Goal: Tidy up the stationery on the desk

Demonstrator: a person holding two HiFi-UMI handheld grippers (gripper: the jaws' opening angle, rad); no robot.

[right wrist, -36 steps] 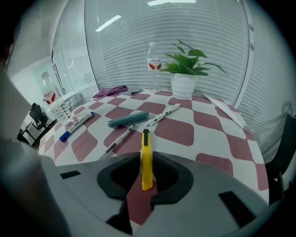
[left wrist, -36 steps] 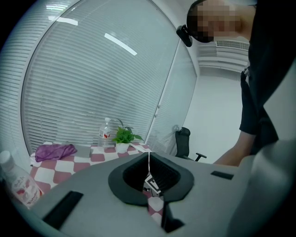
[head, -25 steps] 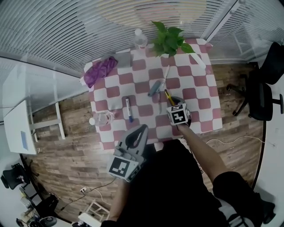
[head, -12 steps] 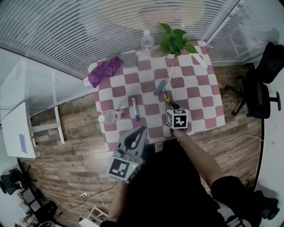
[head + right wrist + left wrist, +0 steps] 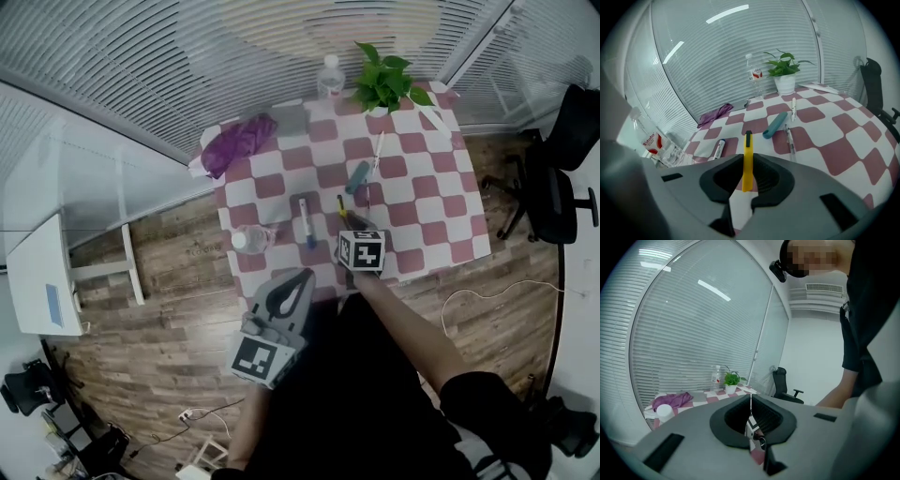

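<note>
A black short-sleeved top (image 5: 375, 394) is being worn by the person, and the forearm is being left bare below its sleeve (image 5: 483, 403). A small black device (image 5: 777, 269) is being worn at the head. The left gripper (image 5: 301, 275) is being shown as a smooth light-grey shell with a black-lined opening between its jaws and narrow black rectangular slots in its upper face. A cube (image 5: 257, 357) with black-and-white square markers is being carried at its rear. The right gripper (image 5: 747, 161) is being shown with the same grey shell and ribbed black pads, and a matching marker cube (image 5: 361, 250) is being borne on it.
</note>
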